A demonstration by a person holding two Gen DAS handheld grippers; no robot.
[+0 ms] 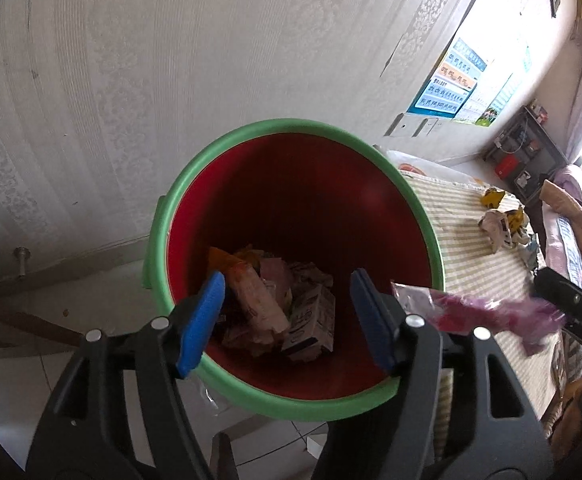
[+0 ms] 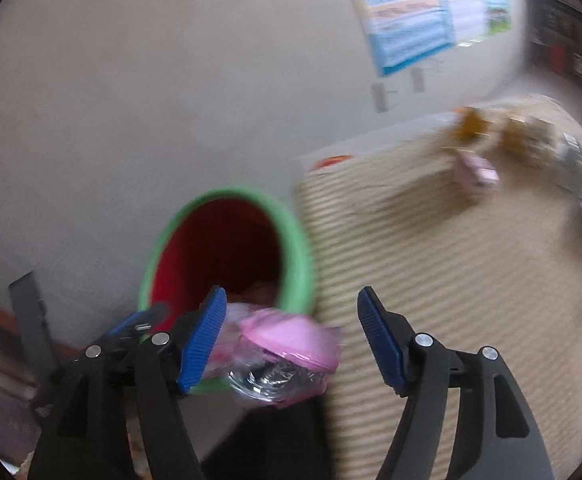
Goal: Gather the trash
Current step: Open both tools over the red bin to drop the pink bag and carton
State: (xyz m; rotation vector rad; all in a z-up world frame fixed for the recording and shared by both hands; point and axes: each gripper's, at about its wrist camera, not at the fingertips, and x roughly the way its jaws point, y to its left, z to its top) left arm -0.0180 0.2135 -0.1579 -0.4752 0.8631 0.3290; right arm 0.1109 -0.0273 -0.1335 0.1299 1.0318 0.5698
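Note:
A red bin with a green rim stands below my left gripper, which is open and empty over its mouth. Wrappers and a small carton lie at the bottom. A pink plastic wrapper hangs in the air right of the bin, next to my right gripper's black body. In the blurred right wrist view my right gripper is open; the pink wrapper is loose between its fingers, near the left one, by the bin's rim.
A striped cloth surface lies right of the bin, with several more scraps of trash on it. A patterned wall with posters is behind. A shelf stands at the far right. Tiled floor lies below.

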